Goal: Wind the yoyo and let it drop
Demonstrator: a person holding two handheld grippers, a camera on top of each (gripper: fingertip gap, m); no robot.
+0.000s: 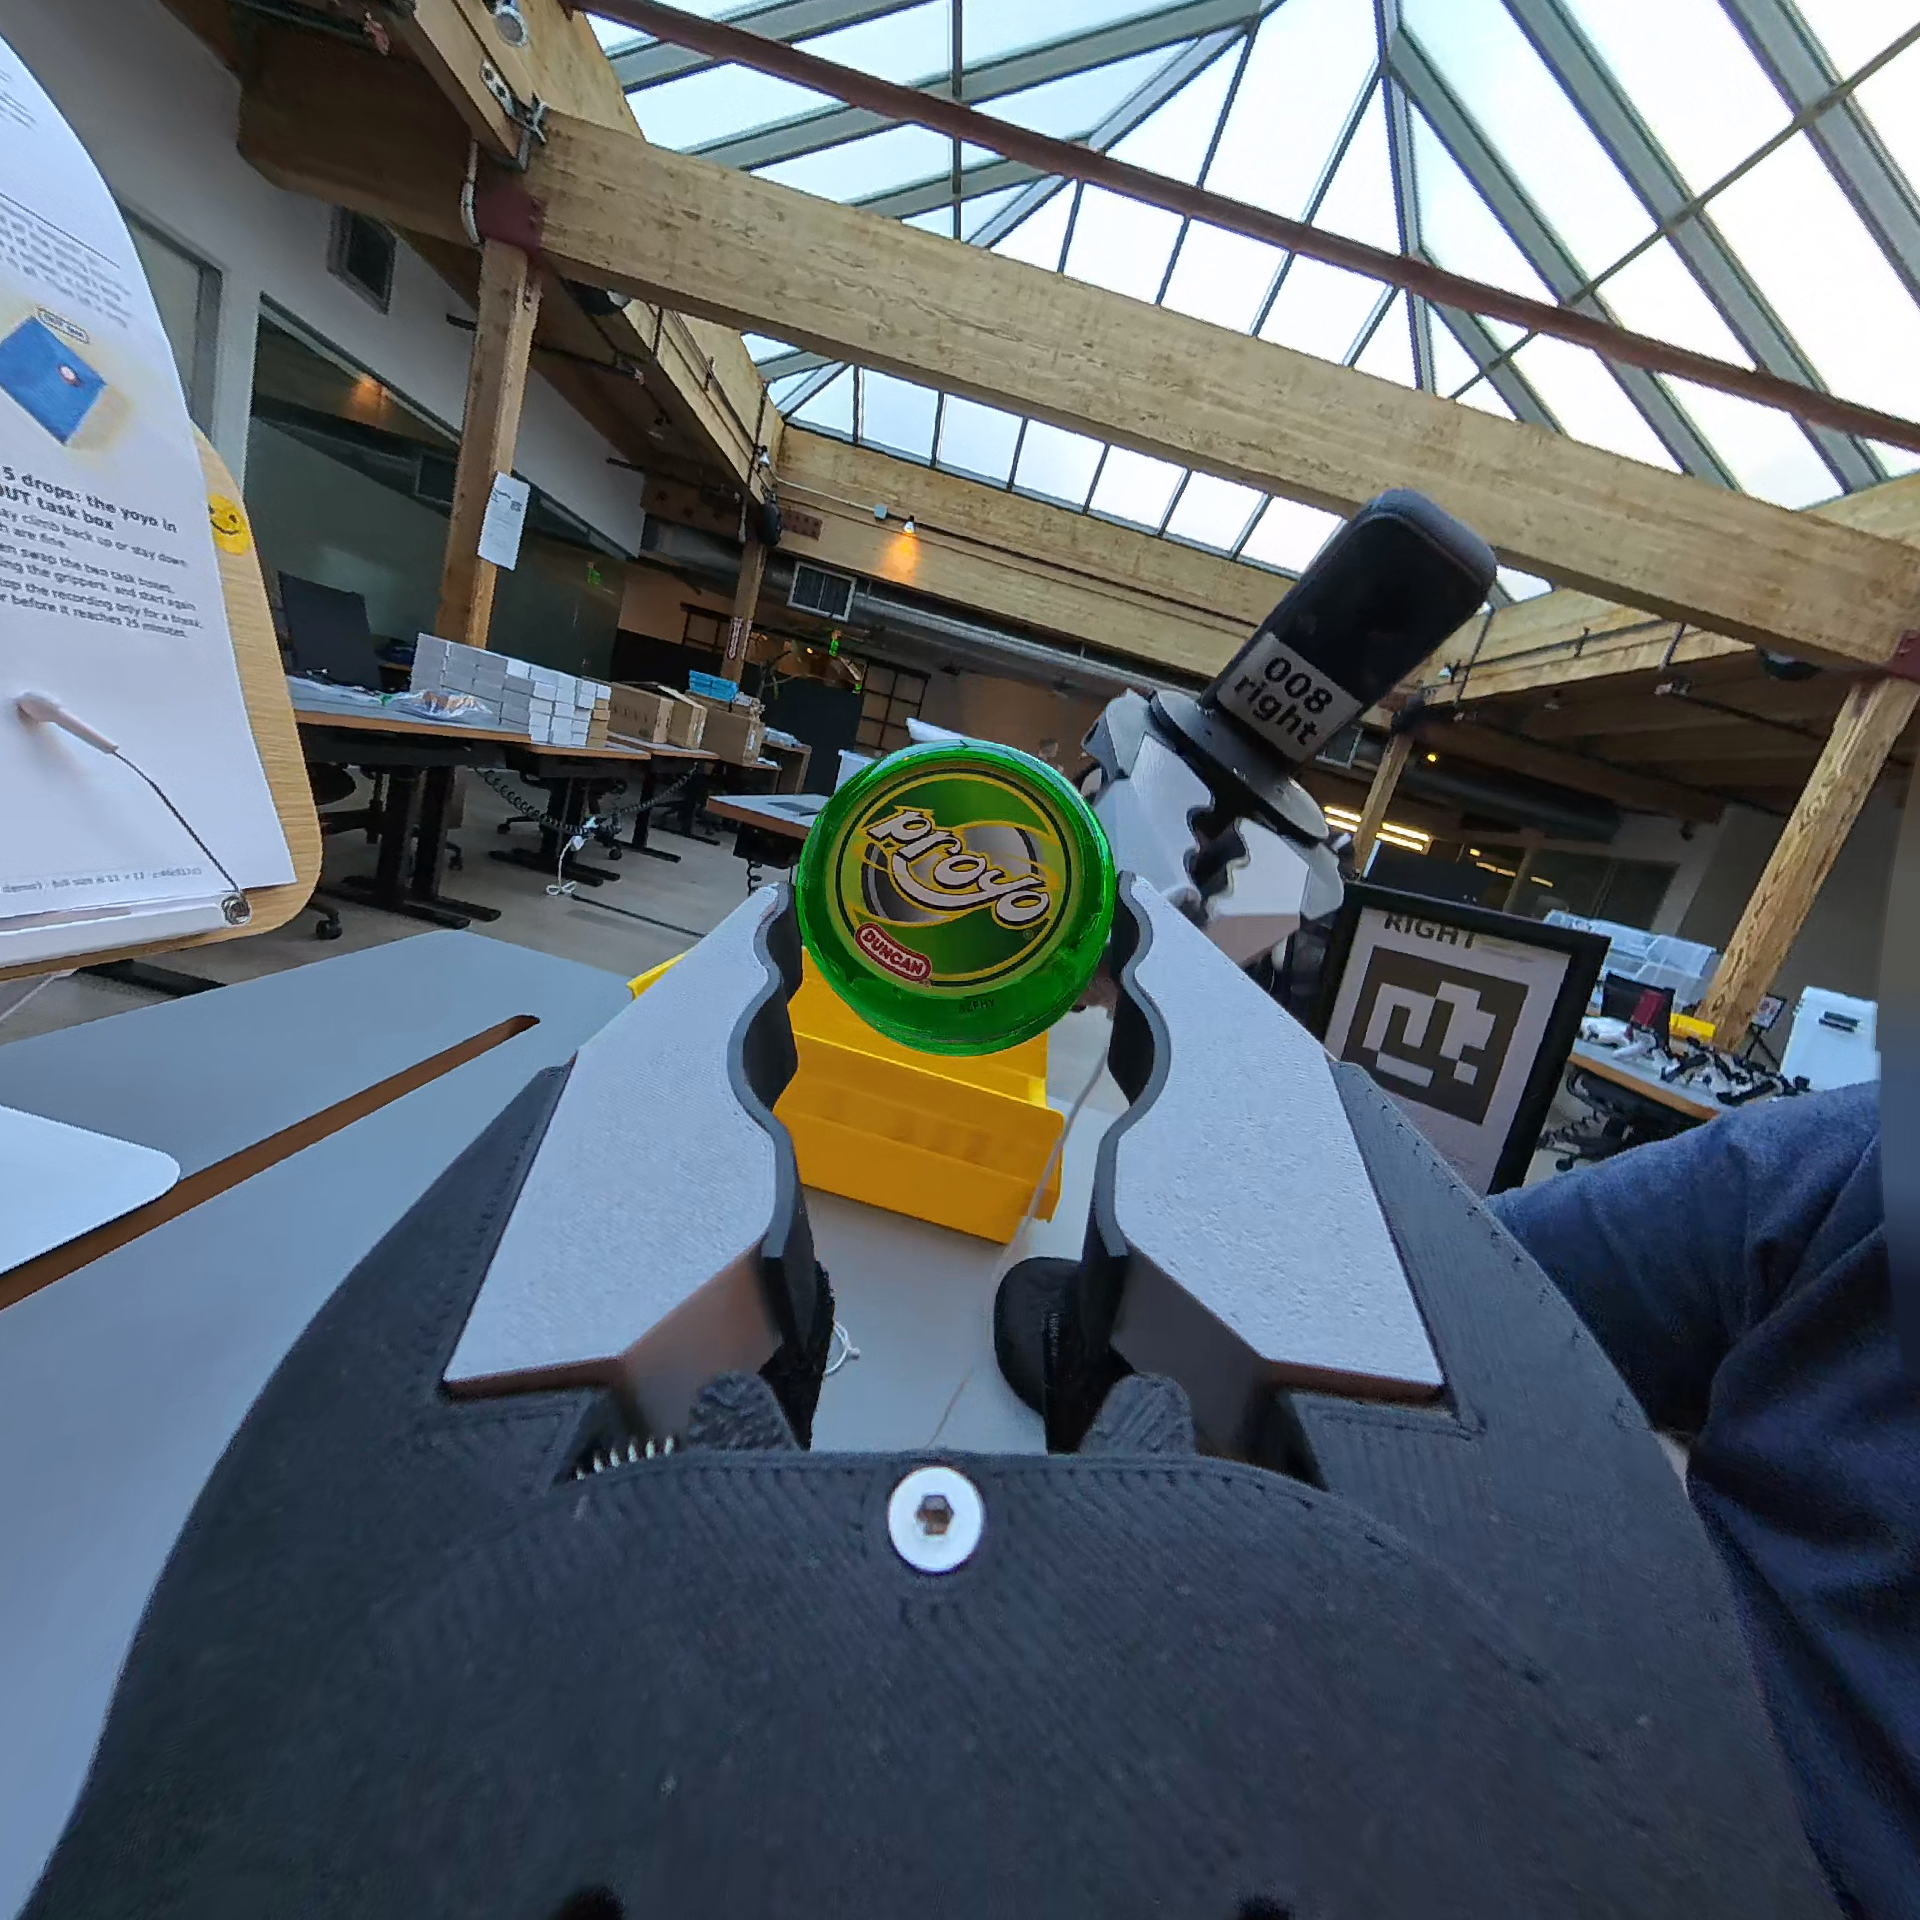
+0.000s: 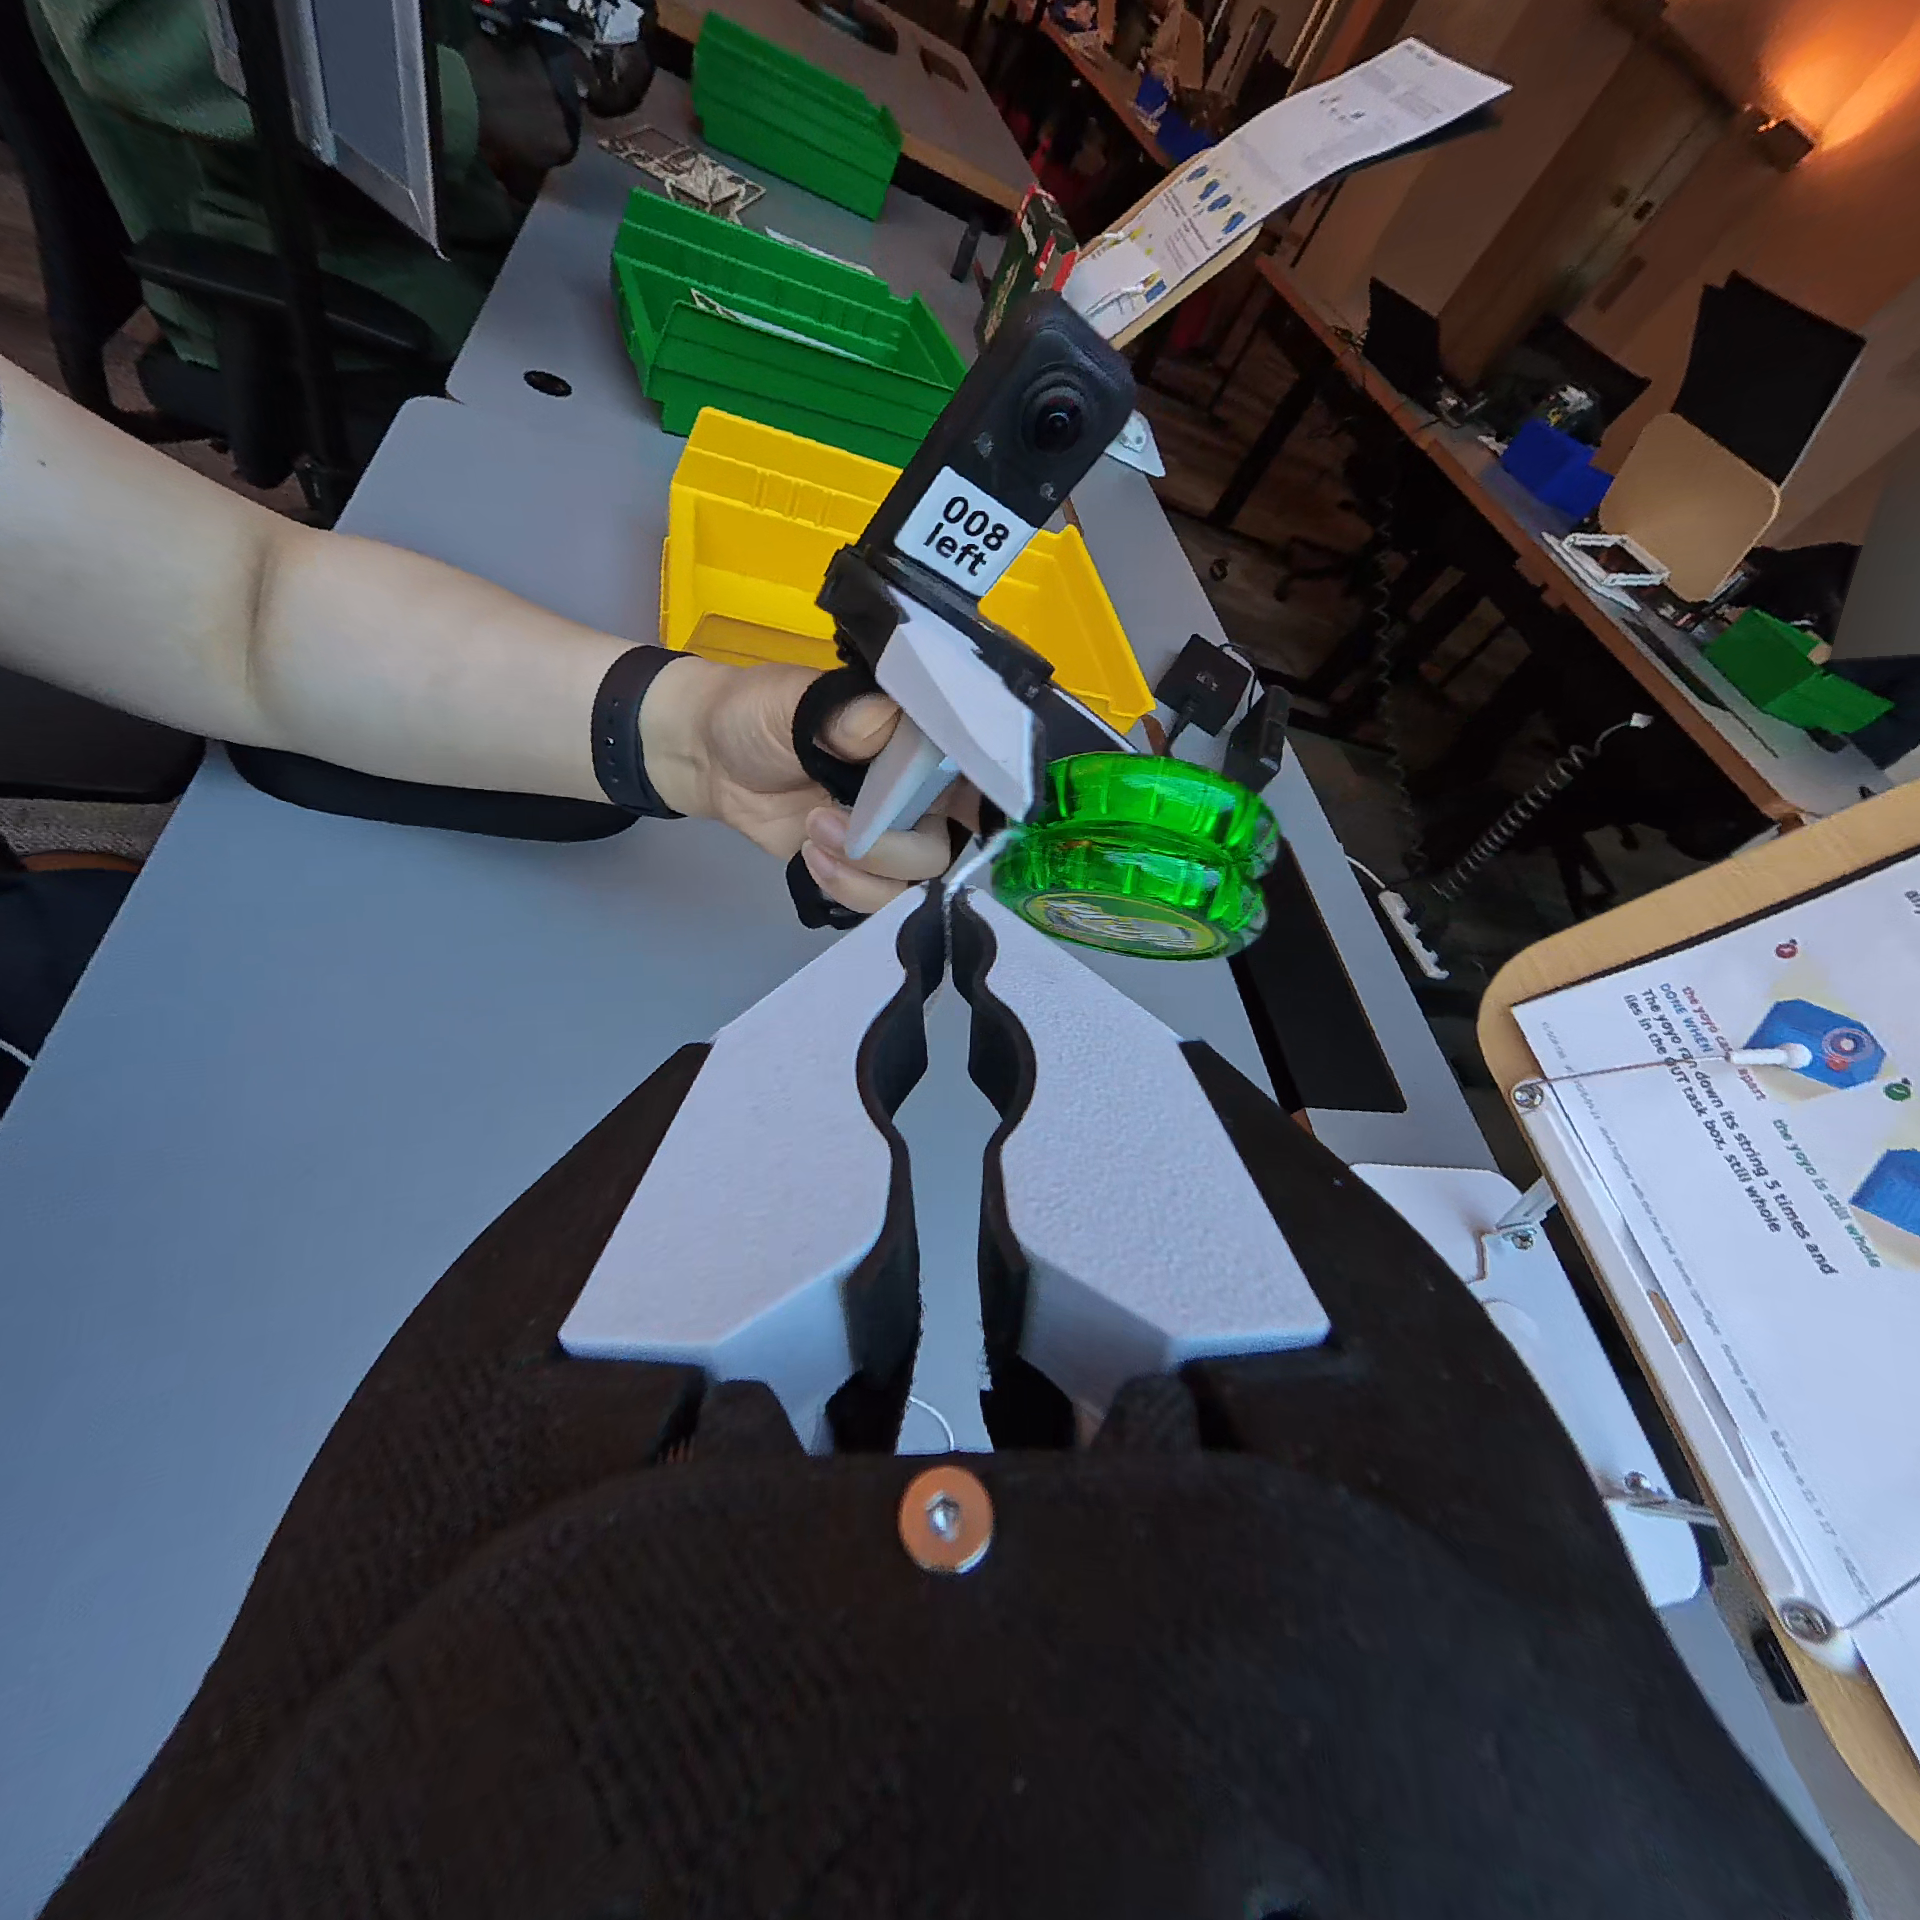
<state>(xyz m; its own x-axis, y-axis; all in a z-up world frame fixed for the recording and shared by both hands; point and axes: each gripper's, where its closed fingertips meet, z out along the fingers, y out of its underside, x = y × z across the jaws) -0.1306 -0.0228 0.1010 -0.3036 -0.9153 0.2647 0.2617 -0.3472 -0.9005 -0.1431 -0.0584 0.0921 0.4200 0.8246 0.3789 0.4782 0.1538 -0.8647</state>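
A clear green yoyo (image 1: 956, 899) with a printed face sits clamped between the tips of my left gripper (image 1: 954, 914), held above the table. In the right wrist view the same yoyo (image 2: 1138, 852) is seen edge-on, held by the left gripper (image 2: 1023, 805) in a person's hand. My right gripper (image 2: 948, 914) is shut on the thin white string (image 2: 951, 902) just beside the yoyo's groove. The right gripper also shows in the left wrist view (image 1: 1236, 873), close behind the yoyo. A slack length of string (image 1: 1049, 1174) hangs down from the yoyo.
A yellow bin (image 2: 748, 540) stands on the grey table (image 2: 312, 987) under the yoyo, with green bins (image 2: 769, 332) behind it. A wooden stand with instruction sheets (image 2: 1714, 1195) is at one side. A framed marker card (image 1: 1455, 1029) stands near a blue sleeve (image 1: 1787, 1299).
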